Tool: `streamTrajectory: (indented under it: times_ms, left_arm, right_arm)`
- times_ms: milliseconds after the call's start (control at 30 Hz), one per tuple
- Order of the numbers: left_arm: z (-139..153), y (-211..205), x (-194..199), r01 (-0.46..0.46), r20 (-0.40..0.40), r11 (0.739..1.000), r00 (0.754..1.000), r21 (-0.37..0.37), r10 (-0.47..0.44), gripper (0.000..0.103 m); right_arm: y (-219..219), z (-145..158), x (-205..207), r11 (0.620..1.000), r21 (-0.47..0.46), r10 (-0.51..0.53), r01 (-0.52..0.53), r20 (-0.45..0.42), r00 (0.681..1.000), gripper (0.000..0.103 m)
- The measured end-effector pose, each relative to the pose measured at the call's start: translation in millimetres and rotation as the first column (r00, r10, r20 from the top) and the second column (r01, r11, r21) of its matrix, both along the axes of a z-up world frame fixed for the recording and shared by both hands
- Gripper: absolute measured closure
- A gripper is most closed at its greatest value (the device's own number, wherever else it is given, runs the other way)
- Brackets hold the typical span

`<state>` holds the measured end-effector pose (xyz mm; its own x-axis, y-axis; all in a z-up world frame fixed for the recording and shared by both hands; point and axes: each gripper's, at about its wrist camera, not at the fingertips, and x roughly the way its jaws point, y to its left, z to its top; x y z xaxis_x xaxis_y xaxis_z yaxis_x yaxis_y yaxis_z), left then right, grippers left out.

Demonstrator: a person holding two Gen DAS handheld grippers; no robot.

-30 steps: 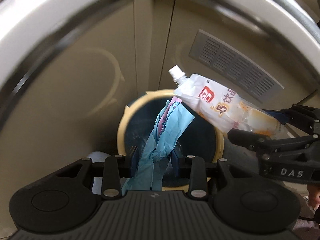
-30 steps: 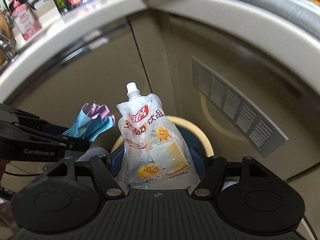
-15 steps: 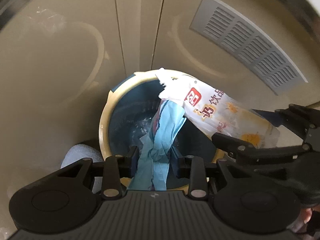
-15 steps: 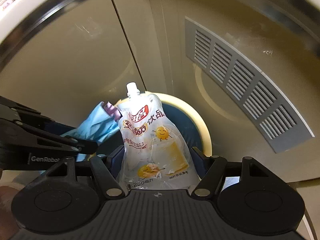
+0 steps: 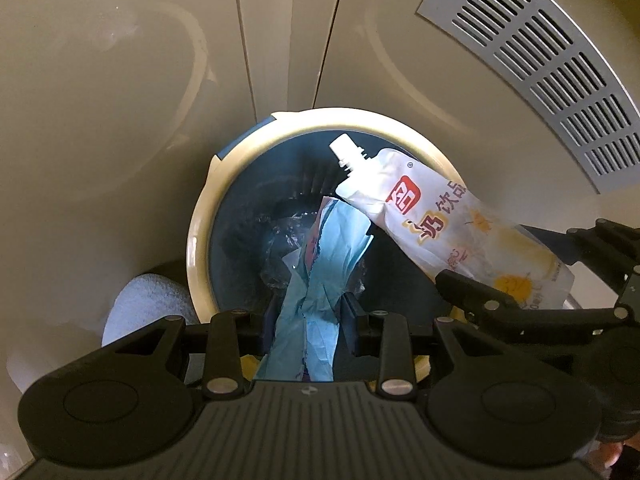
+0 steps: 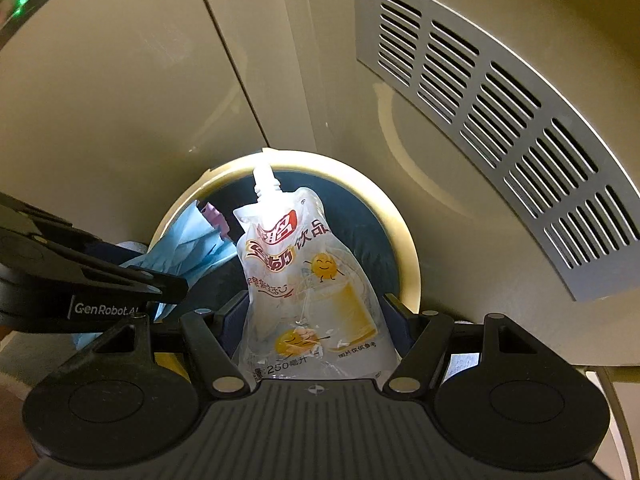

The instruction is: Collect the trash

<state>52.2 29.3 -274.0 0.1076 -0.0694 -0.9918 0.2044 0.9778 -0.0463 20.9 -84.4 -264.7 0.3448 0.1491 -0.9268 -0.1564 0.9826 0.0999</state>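
Note:
My left gripper (image 5: pixel 308 320) is shut on a crumpled light-blue wrapper (image 5: pixel 320 276) with a pink inner side. It hangs over the open mouth of a round dark-blue bin with a cream rim (image 5: pixel 196 248). My right gripper (image 6: pixel 316 320) is shut on a white spouted drink pouch (image 6: pixel 308 280) with a red logo and yellow print, also held over the bin (image 6: pixel 404 248). The pouch (image 5: pixel 440 232) shows at the right of the left wrist view, the wrapper (image 6: pixel 192 240) at the left of the right wrist view. The two grippers are side by side.
Beige cabinet doors (image 5: pixel 120 80) stand right behind the bin, with a grey vent grille (image 6: pixel 500 120) on the right. A white towel-like roll (image 5: pixel 140 304) lies on the floor left of the bin. Clear crumpled plastic (image 5: pixel 288 236) lies inside the bin.
Both grippers have come down and closer to the bin with their items held; the counter edge has left the view and the bin mouth looks larger.

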Motion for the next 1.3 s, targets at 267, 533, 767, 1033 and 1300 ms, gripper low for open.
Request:
streamTrajectory:
  times_ms: [267, 533, 767, 1033, 1300]
  left_arm:
    - [0.2, 6.2, 5.7, -0.031, 0.006, 0.998, 1.0, 0.057, 0.03, 0.014]
    - [23.9, 18.4, -6.3, -0.051, -0.012, 0.999, 0.999, 0.004, 0.051, 0.01]
    - [70.4, 39.3, -52.0, -0.067, 0.071, 0.997, 0.995, -0.032, 0.07, 0.009]
    - [89.6, 59.2, -79.3, -0.111, 0.143, 0.993, 0.983, -0.027, 0.114, 0.009]
    - [114.0, 49.7, -96.8, -0.046, 0.23, 0.999, 0.972, -0.006, 0.047, 0.009]
  right_arm:
    - [-5.7, 1.6, 8.5, 0.996, 0.043, -0.078, 0.08, -0.051, 0.996, 0.02]
    - [0.3, 22.0, -5.8, 0.996, 0.061, -0.069, 0.072, -0.04, 0.997, 0.016]
    - [7.8, 64.4, -44.7, 0.997, 0.076, -0.017, 0.012, 0.064, 0.998, 0.012]
    - [18.0, 96.0, -80.8, 0.996, 0.021, 0.077, -0.083, 0.203, 0.976, 0.011]
    - [17.5, 110.7, -98.4, 0.994, 0.001, 0.106, -0.111, 0.286, 0.952, 0.011]
